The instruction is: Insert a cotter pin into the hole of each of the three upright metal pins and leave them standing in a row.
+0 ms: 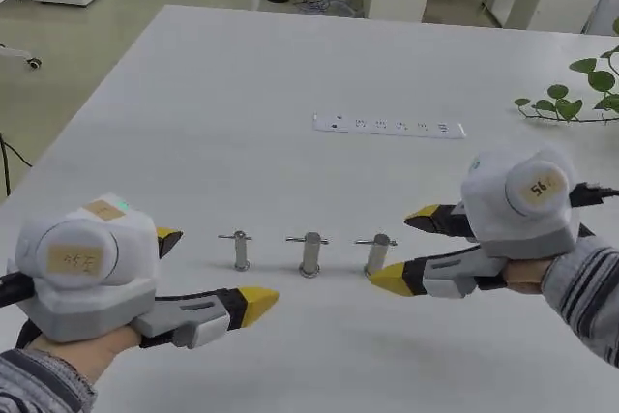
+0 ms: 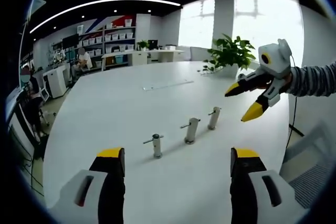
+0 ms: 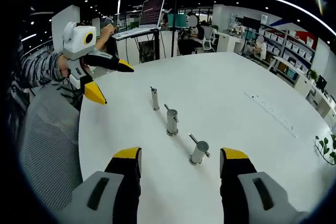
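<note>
Three upright metal pins stand in a row on the white table (image 1: 290, 84): the left pin (image 1: 240, 250), the middle pin (image 1: 309, 253) and the right pin (image 1: 378, 252), each with a thin cotter pin crossing its top. My left gripper (image 1: 213, 273) sits open at the lower left, a short way from the left pin, nothing between its fingers. My right gripper (image 1: 409, 250) is open just right of the right pin, holding nothing. The row also appears as pins (image 2: 157, 146), (image 2: 191, 130), (image 2: 213, 118) in the left gripper view and pins (image 3: 199, 152), (image 3: 171, 121), (image 3: 155, 98) in the right gripper view.
A white power strip (image 1: 389, 126) lies past the pins toward the table's far side. A potted plant's leaves (image 1: 583, 94) reach in at the right edge. Office desks, shelves and seated people fill the background beyond the table.
</note>
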Available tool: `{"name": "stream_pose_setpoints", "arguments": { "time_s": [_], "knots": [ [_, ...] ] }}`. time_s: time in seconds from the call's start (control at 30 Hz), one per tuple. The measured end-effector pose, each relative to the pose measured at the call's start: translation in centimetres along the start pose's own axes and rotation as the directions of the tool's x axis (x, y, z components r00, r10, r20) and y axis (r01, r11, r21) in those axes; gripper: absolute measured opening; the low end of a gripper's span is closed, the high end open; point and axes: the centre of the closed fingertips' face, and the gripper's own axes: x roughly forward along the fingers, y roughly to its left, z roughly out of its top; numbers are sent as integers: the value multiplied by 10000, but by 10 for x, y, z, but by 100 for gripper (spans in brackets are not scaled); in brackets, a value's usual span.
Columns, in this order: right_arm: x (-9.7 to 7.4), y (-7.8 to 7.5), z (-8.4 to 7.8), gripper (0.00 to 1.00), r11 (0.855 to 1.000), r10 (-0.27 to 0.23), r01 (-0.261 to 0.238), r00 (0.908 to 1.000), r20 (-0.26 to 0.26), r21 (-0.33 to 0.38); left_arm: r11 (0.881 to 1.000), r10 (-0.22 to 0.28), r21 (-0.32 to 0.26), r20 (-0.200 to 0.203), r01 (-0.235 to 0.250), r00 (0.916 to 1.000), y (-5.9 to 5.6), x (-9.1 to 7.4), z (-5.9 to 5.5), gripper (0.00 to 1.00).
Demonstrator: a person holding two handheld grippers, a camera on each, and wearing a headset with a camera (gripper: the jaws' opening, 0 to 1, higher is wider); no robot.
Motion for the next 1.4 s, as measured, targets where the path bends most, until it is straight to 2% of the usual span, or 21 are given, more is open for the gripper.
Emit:
{"name": "stream_pose_setpoints", "arguments": {
  "time_s": [0.07,0.23,0.33,0.4,0.6,0.77,1.4],
  "knots": [
    [-1,1,0,62,9973,-298,274,9990,338,678,10000,-15,-17,33,15,10000,0,-2,1,84],
    [-3,4,-6,69,9928,-737,688,9961,478,978,9999,-30,-114,-29,29,10000,0,-4,0,88],
    [-4,8,-4,75,9817,-909,751,9923,840,1747,9999,74,-134,18,-74,10000,1,-7,0,90],
    [-4,10,-7,76,9774,-1026,848,9912,836,1936,9997,83,-220,15,-82,10000,1,-9,-1,91],
    [-4,15,-12,82,9722,-1286,1091,9882,830,2073,9982,415,-444,-9,-415,9991,5,-11,-6,99],
    [-5,17,-11,87,9661,-1415,1153,9848,1004,2311,9975,412,-581,143,-403,9990,5,-12,-6,99],
    [-4,21,-13,86,9638,-1337,1084,9869,901,2435,9971,371,-673,66,-366,9993,0,-13,-10,99]
  ]
}}
